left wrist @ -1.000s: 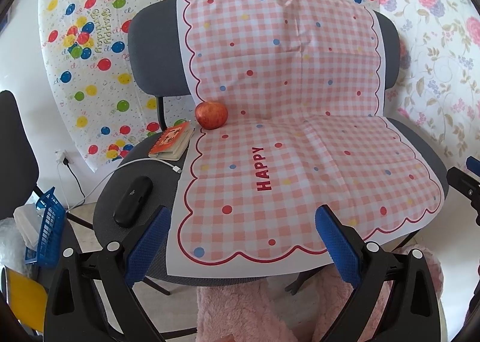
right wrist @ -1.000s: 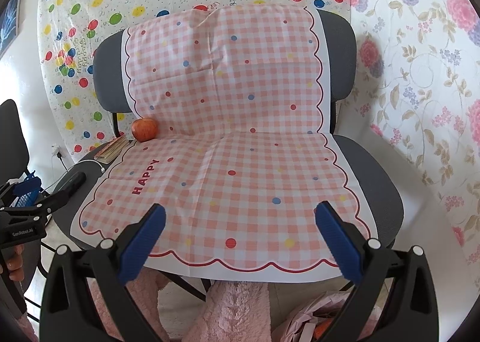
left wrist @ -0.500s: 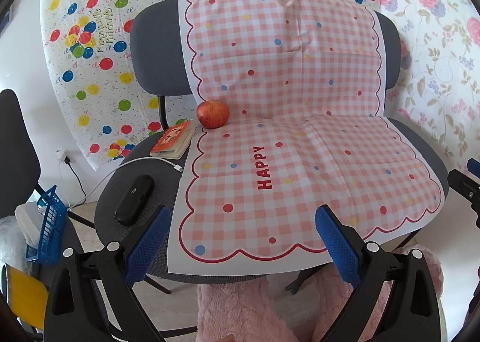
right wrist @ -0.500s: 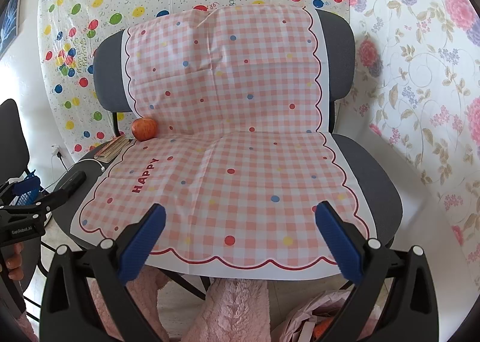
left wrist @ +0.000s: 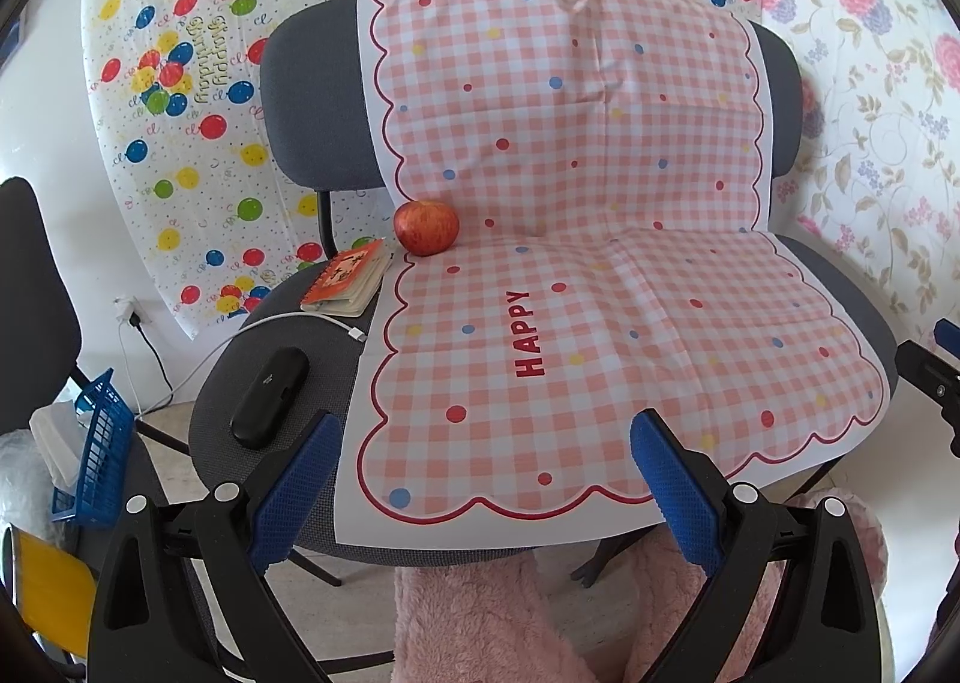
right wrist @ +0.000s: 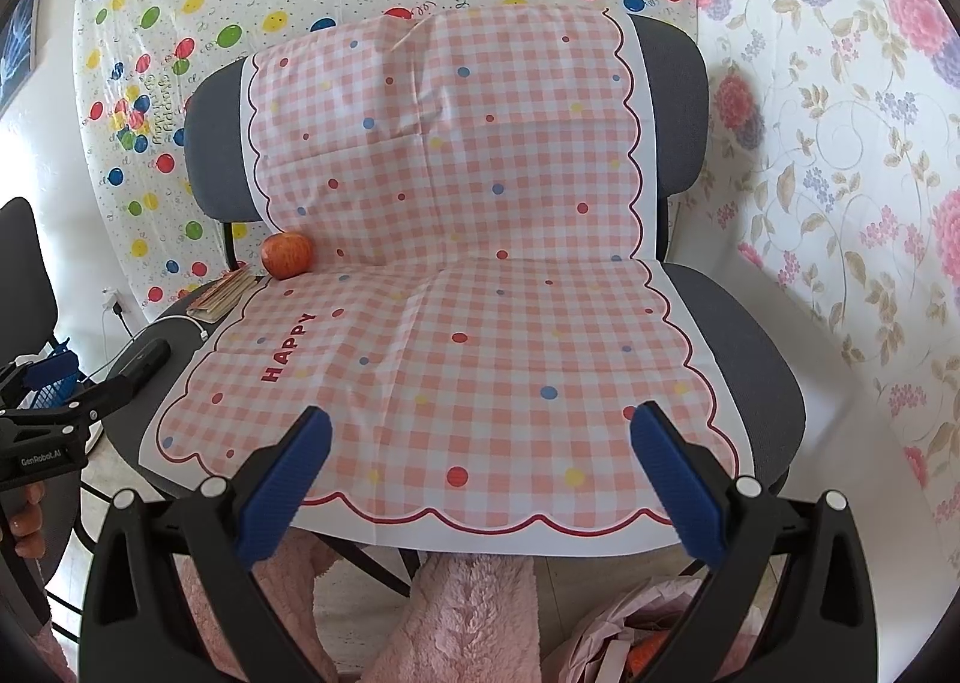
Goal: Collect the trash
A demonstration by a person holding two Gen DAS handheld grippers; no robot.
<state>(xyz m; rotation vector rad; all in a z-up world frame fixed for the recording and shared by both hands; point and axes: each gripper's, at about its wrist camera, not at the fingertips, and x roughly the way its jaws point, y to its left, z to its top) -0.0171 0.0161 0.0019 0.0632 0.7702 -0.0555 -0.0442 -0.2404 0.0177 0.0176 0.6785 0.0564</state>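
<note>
Before the cloth-draped chair (left wrist: 312,71), left tool (left wrist: 483,464) and right tool (right wrist: 480,464), both spread wide, gripping nothing.

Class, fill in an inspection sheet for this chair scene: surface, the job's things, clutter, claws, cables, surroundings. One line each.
Surface: grey chair draped with a pink checked HAPPY sheet over seat and backrest.
Job's things: no obvious trash seen on the seat.
Clutter: red apple at the sheet's left rear edge; orange-covered notebook beside it on bare seat; black case nearer the front.
Claws: left claw and right claw both open, empty, short of the seat's front edge.
Cables: white charging cable running off the seat's left side towards a wall plug.
Surroundings: balloon backdrop, floral wallpaper, blue basket at left.
</note>
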